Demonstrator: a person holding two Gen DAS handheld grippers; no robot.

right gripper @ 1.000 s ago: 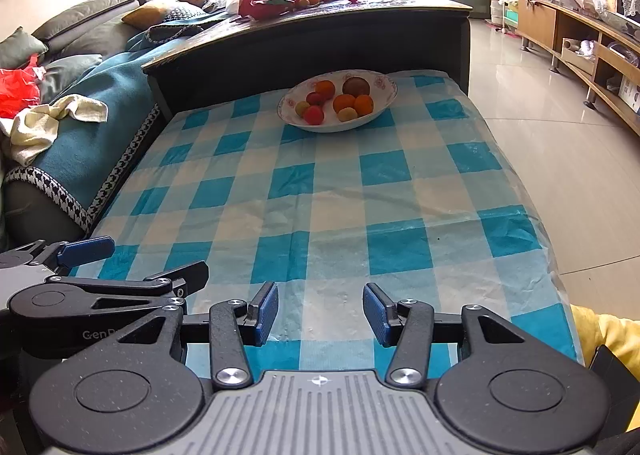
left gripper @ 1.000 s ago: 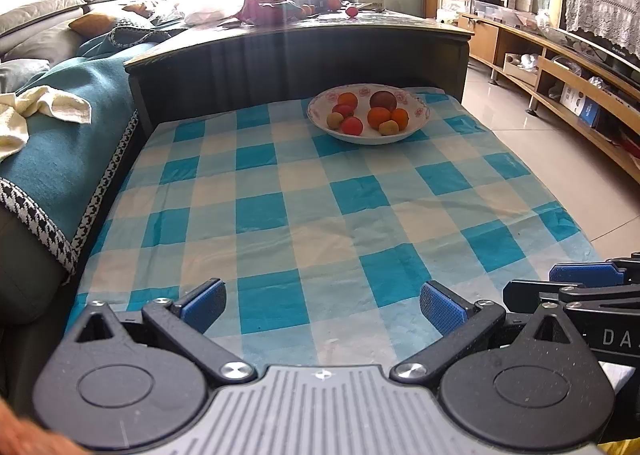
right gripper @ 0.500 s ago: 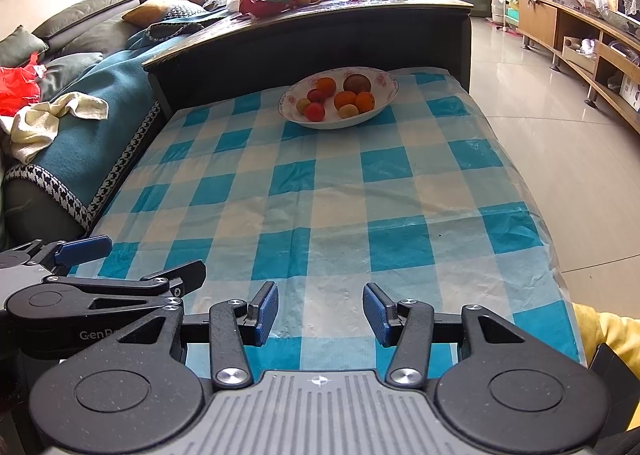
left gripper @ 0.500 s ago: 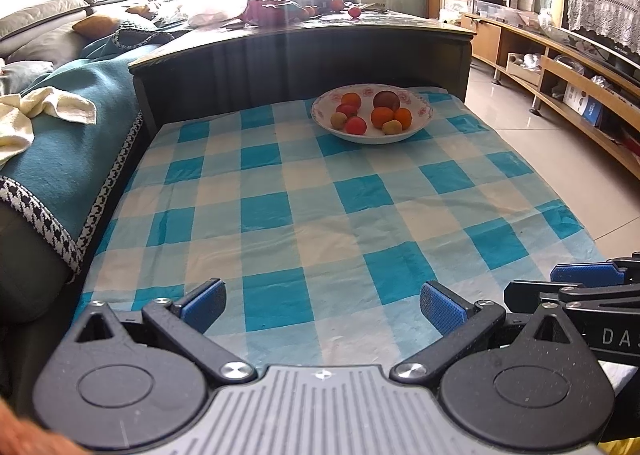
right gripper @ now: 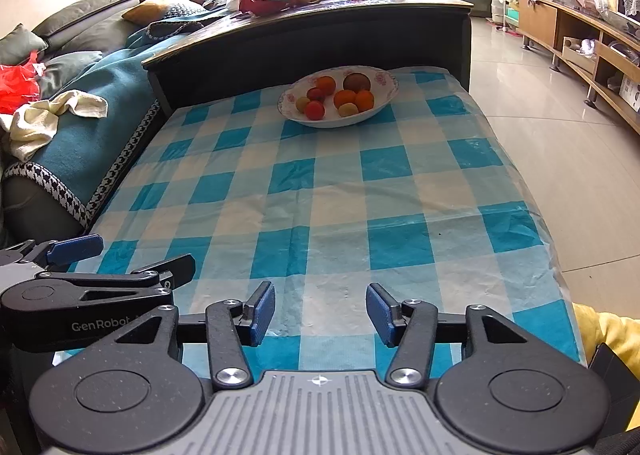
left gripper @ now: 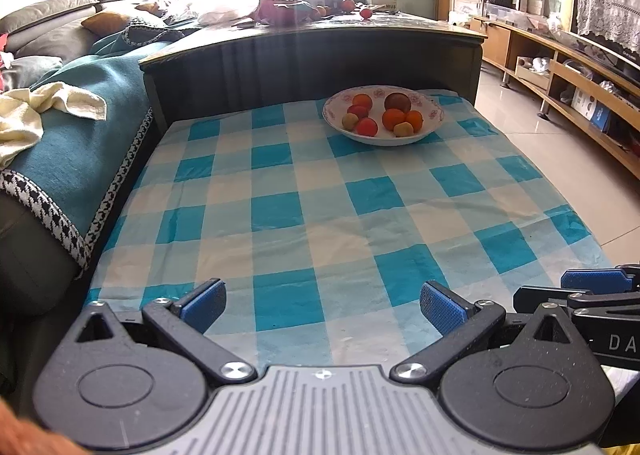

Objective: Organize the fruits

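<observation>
A white floral bowl [left gripper: 434,116] stands at the far end of the blue-and-white checked tablecloth [left gripper: 304,211], also in the right wrist view [right gripper: 384,93]. It holds several fruits: oranges [left gripper: 393,119], red ones [left gripper: 366,127], yellowish ones [left gripper: 403,129] and a dark brown one [left gripper: 397,101]. My left gripper [left gripper: 322,305] is open and empty over the near edge of the cloth. My right gripper [right gripper: 320,313] is open and empty beside it, also at the near edge. Both are far from the bowl.
A dark higher table [left gripper: 320,55] with loose fruit and clutter stands behind the bowl. A sofa with a teal blanket [left gripper: 76,127] and cream cloth [left gripper: 36,115] runs along the left. Tiled floor [right gripper: 560,159] and wooden shelves [left gripper: 568,79] lie to the right.
Both grippers have edged forward a little towards the bowl. Their jaws stay open and empty.
</observation>
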